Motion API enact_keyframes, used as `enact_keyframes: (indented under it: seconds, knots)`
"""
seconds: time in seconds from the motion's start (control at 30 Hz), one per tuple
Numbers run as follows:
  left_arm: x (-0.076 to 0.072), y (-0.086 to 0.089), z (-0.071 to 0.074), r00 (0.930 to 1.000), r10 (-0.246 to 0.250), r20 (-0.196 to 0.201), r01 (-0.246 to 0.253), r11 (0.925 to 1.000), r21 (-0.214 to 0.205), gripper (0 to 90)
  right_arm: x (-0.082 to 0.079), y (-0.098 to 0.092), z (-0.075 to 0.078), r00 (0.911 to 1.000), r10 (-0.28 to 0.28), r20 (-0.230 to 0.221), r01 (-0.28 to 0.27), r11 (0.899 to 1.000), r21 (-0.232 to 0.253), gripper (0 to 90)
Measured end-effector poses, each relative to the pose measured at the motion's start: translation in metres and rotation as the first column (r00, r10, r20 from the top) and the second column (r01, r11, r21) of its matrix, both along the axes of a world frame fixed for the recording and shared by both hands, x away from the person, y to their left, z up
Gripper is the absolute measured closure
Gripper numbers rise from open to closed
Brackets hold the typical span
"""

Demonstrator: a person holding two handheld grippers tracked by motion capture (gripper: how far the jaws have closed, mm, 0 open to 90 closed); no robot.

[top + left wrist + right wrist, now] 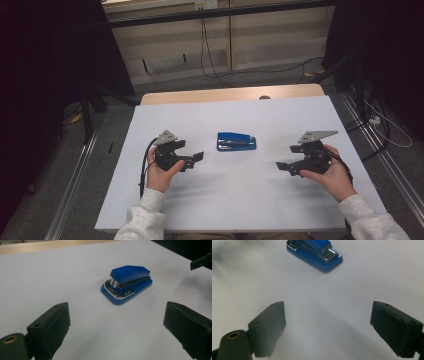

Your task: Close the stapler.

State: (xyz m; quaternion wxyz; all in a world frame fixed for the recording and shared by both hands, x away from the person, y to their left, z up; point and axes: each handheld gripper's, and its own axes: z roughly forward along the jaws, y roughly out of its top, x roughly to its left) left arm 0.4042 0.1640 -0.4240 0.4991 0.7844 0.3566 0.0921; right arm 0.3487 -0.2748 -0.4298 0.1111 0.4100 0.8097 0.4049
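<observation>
White table top (150, 200), 1 blue stapler (236, 141) at its middle

White table surface (280, 200) on a light wooden top, wood edge (230, 94) exposed at the far side. Grey carpet floor (115, 125) all around. Metal floor rails (75, 175) along both sides. Pale panelled wall (270, 40) behind, crossed by a dark horizontal bar (220, 14). Black cables (207, 55) hanging down to the floor. Dark areas at left and right. Dim, even lighting.
</observation>
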Motion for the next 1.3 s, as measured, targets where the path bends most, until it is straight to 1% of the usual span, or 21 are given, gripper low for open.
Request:
enact_keyframes:
  seconds: [0.07,0.13,0.2,0.27,0.5,0.57,0.6,0.67,0.77,0.8,0.87,0.9,0.93,1.07,1.23,1.3]
  knots:
    - [-0.004,0.004,-0.001,0.9999,0.002,0.012,-0.002,1.0000,-0.001,7.0,-0.004,-0.001,0.000,1.0000,0.005,0.004,-0.005,1.000,-0.003,12.1]
    - [-0.007,0.008,-0.001,0.9998,-0.002,0.018,0.001,0.9999,0.015,6.9,-0.008,-0.002,0.000,1.0000,0.005,0.002,-0.005,1.000,-0.001,12.0]
    - [-0.011,0.011,-0.001,0.9999,-0.003,0.015,0.003,1.0000,0.003,6.9,-0.011,-0.003,0.000,1.0000,0.006,0.001,-0.006,1.000,-0.004,11.8]
    - [-0.013,0.014,-0.001,0.9999,-0.008,0.011,0.007,1.0000,0.005,6.9,-0.014,-0.004,0.001,1.0000,0.004,0.001,-0.004,1.000,-0.004,11.8]
    - [-0.020,0.023,0.001,0.9998,0.003,0.020,-0.004,1.0000,0.001,6.6,-0.022,-0.008,0.001,0.9999,0.008,-0.008,-0.008,1.000,-0.003,11.5]
    - [-0.022,0.026,0.000,0.9997,0.005,0.023,-0.005,1.0000,0.001,6.7,-0.026,-0.009,0.001,0.9999,0.007,-0.010,-0.008,1.000,-0.009,11.5]
    - [-0.024,0.029,-0.001,0.9999,0.009,0.014,-0.009,1.0000,0.001,6.6,-0.027,-0.010,0.001,0.9999,0.008,-0.009,-0.009,1.000,-0.008,11.5]
    - [-0.026,0.031,-0.001,0.9999,0.003,0.011,-0.003,1.0000,0.006,6.6,-0.029,-0.011,0.002,0.9999,0.006,-0.011,-0.006,1.000,-0.003,11.5]
    - [-0.029,0.034,-0.001,0.9997,0.003,0.023,-0.003,0.9999,0.010,6.4,-0.032,-0.012,0.002,0.9999,0.012,-0.010,-0.013,1.000,-0.007,11.5]
    - [-0.030,0.035,-0.001,0.9997,0.004,0.023,-0.004,1.0000,0.005,6.4,-0.032,-0.012,0.002,0.9999,0.012,-0.010,-0.013,1.000,-0.007,11.5]
    - [-0.032,0.038,-0.001,0.9998,0.003,0.022,-0.004,0.9999,0.012,6.4,-0.033,-0.013,0.002,0.9999,0.011,-0.010,-0.011,1.000,-0.008,11.5]
    - [-0.033,0.038,-0.002,0.9998,0.007,0.021,-0.007,1.0000,0.005,6.4,-0.033,-0.013,0.002,0.9999,0.011,-0.009,-0.011,1.000,-0.011,11.5]
    - [-0.034,0.040,-0.002,0.9998,0.002,0.021,-0.003,0.9999,0.013,6.4,-0.034,-0.014,0.002,0.9999,0.009,-0.010,-0.009,1.000,-0.009,11.5]
    - [-0.039,0.046,-0.002,0.9997,0.011,0.022,-0.012,0.9999,0.009,6.4,-0.035,-0.015,0.002,0.9999,0.006,-0.011,-0.006,1.000,-0.008,11.5]
    - [-0.044,0.053,-0.004,0.9995,0.023,0.021,-0.023,0.9997,0.011,6.4,-0.038,-0.017,0.002,0.9999,0.006,-0.009,-0.006,1.000,-0.007,11.5]
    - [-0.046,0.056,-0.005,0.9996,0.020,0.018,-0.021,0.9997,0.016,6.4,-0.039,-0.019,0.002,0.9999,0.003,-0.011,-0.003,1.000,-0.006,11.5]
